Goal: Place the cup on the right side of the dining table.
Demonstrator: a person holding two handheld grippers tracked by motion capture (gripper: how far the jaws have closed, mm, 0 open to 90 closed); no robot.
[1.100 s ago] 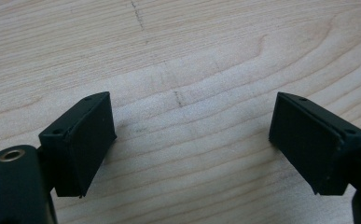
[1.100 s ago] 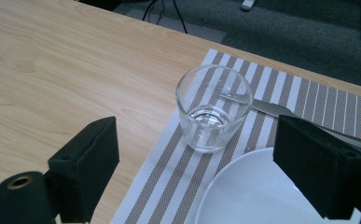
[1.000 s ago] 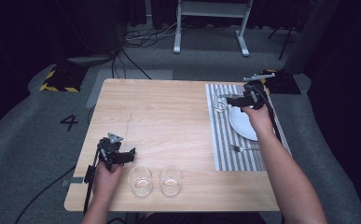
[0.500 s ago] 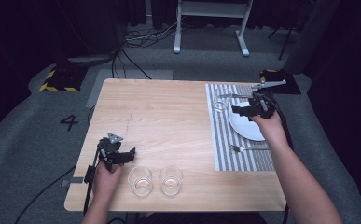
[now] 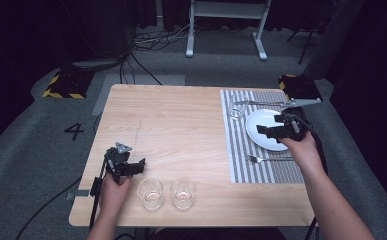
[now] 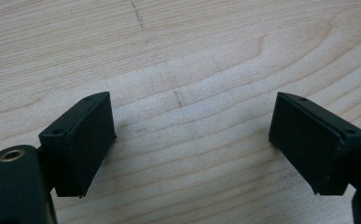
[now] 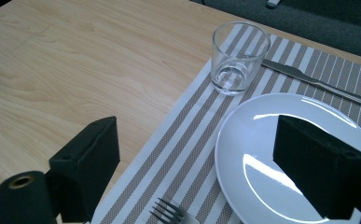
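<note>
Glass [image 7: 239, 57] noted upright on striped placemat [image 5: 241, 150], beside plate [image 7: 281, 154] and knife [image 7: 308, 79]. Right gripper [image 5: 273, 129] held above plate, fingers released, empty. Left gripper [image 5: 131, 167] likewise empty. Risk judged: glass toppled if clipped during approach.

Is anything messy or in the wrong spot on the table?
Nothing is spilled or broken. Two clear drinking glasses stand on bare wood at the near edge, away from the striped placemat, where a third clear glass stands by the white round plate.
</note>
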